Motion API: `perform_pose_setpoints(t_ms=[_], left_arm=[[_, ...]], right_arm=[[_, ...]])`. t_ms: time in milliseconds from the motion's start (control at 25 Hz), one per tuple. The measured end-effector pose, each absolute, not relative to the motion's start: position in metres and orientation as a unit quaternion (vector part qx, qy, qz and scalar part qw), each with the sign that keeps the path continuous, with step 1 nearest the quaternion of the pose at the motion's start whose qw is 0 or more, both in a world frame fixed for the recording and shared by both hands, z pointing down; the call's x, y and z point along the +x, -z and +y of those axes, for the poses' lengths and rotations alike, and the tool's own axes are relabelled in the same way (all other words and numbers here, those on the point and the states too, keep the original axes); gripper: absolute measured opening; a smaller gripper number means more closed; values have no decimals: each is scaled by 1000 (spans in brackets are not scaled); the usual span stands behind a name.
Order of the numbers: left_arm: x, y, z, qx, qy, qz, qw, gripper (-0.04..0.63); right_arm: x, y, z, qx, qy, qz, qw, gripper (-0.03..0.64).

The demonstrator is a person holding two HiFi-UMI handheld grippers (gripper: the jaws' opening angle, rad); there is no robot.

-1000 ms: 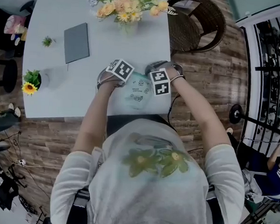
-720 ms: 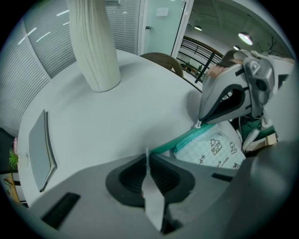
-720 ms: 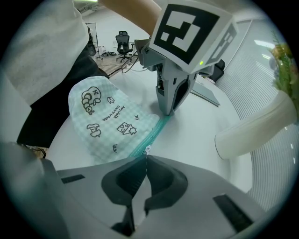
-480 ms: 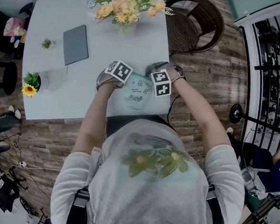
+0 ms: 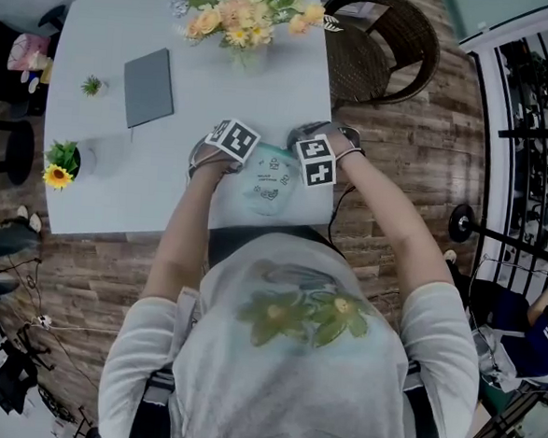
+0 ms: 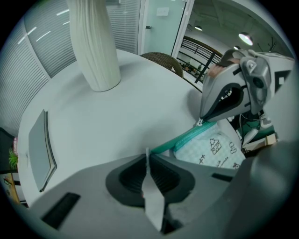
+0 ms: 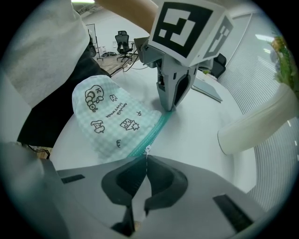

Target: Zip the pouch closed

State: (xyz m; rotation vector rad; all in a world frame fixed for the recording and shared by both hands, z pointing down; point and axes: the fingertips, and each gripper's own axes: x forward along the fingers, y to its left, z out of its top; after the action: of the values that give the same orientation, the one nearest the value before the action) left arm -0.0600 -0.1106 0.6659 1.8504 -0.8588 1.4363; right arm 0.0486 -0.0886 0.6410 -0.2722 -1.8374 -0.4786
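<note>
A pale green checked pouch [image 5: 268, 179] with small cartoon prints lies on the white table [image 5: 135, 199], near its front edge. Its teal zipper band [image 7: 150, 136] runs along the far side. My left gripper [image 6: 147, 156] is shut on a thin light tab at one end of the pouch [image 6: 212, 149]. My right gripper [image 7: 146, 158] is shut on the small metal zipper pull [image 7: 147, 150] at the other end. Each gripper shows in the other's view, tip down on the zipper line: the right gripper [image 6: 202, 120] and the left gripper [image 7: 167, 107].
A white vase [image 6: 96, 46] of flowers [image 5: 246, 10] stands at the table's far edge. A grey notebook [image 5: 149, 85] lies to the left, with two small potted plants [image 5: 61, 161] [image 5: 93, 83] beyond it. A wicker chair [image 5: 380, 43] stands at the far right.
</note>
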Motion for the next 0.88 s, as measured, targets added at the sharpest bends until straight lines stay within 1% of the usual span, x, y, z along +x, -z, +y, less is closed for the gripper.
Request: perform_pose_setpoints(t_ms=[880], left_arm=[[-60,-666,-112,702,-547,-329,316,31]], right_arm=[[59,-641,-86,-104,180,-792,574,17]])
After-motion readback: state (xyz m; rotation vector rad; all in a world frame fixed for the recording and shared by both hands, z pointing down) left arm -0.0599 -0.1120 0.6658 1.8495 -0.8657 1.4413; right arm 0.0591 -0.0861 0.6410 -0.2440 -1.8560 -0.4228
